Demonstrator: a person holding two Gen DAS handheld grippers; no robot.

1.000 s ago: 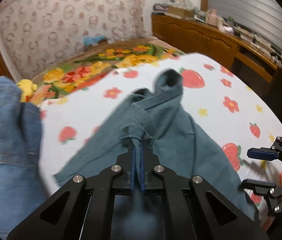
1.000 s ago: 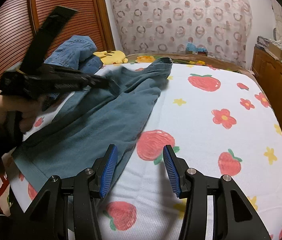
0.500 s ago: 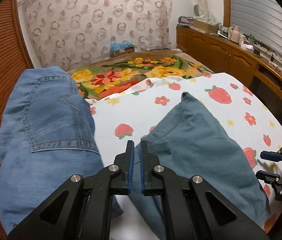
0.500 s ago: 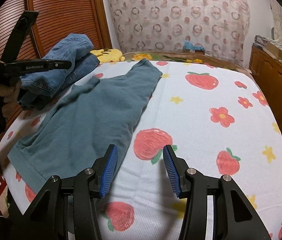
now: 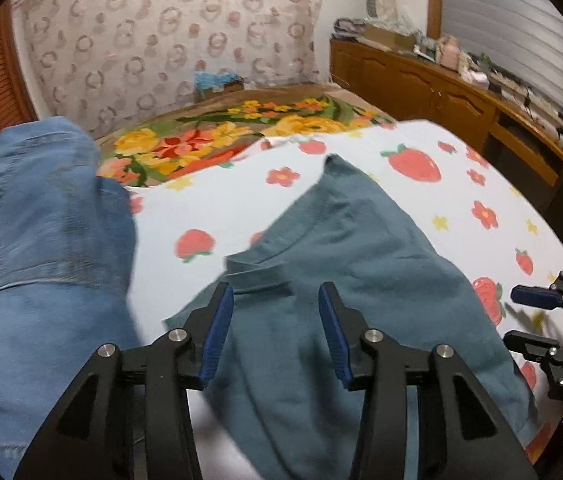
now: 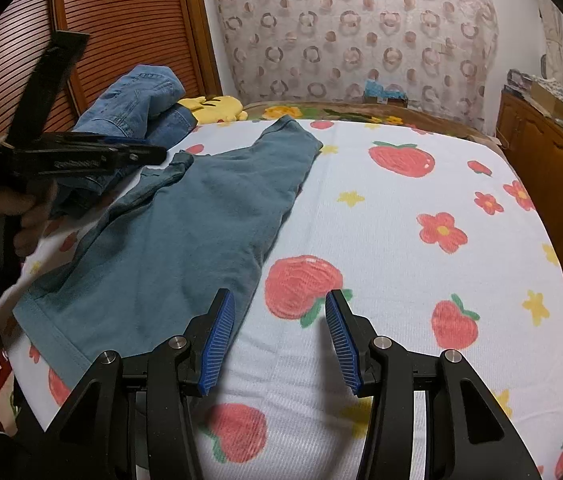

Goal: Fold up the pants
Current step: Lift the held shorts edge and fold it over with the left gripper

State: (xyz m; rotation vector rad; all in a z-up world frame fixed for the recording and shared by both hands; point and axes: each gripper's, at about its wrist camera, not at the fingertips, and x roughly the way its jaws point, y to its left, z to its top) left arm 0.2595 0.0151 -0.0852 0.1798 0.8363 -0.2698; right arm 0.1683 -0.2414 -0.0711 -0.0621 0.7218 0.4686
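A bed covered by a white strawberry-and-flower print sheet (image 6: 421, 280) fills both wrist views, with a bright floral blanket (image 5: 217, 144) laid across its far end beneath a ring-patterned curtain (image 6: 357, 32). A wooden sideboard (image 5: 433, 84) crowded with small items runs along the wall at 2 o'clock in the left wrist view, and slatted wooden doors (image 6: 121, 32) stand at 10 o'clock in the right wrist view.

The teal pants (image 6: 185, 232) lie spread on the sheet, reaching from a hemmed edge at 8 o'clock near the bed's near corner to a narrow end at 12 o'clock, where the floral blanket begins. In the left wrist view the same garment spreads from 6 o'clock up toward 1 o'clock.

A pile of blue denim jeans (image 5: 41, 248) sits at 9 o'clock in the left wrist view, just beside the pants, and a yellow plush toy (image 6: 213, 106) rests next to the denim at 11 o'clock in the right wrist view.

The left gripper (image 5: 275, 332) hangs over the pants' folded edge with its blue-padded jaws spread apart and nothing between them. The right gripper (image 6: 279, 340) is likewise released, its jaws parted over the sheet, its left finger over the garment's right border.
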